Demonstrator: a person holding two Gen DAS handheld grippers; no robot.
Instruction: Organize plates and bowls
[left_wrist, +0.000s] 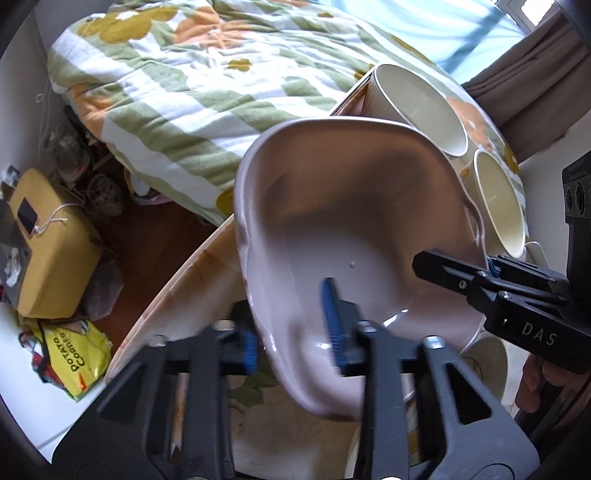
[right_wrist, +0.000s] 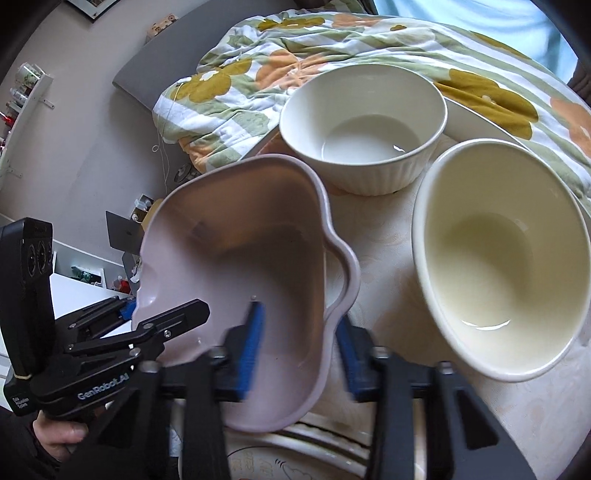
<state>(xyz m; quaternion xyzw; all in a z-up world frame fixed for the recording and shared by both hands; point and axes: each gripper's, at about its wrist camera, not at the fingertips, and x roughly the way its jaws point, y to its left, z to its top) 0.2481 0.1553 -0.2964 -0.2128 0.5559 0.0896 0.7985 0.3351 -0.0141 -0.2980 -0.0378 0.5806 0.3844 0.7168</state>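
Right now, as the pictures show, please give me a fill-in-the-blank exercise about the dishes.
1. The left tongs and the right tongs each clamp the rim of the ___ dish.
2. The white bowl behind it has a ___ outer wall.
3. The cream bowl beside it is ___.
Missing words: pink; ribbed; empty.

Glossy, smooth pink dish (right_wrist: 255, 258), probably ceramic; cream bowls (right_wrist: 506, 266) equally glazed; quilt (left_wrist: 166, 74) soft cloth.

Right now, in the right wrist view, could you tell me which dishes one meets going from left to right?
pink dish → white ribbed bowl → cream bowl
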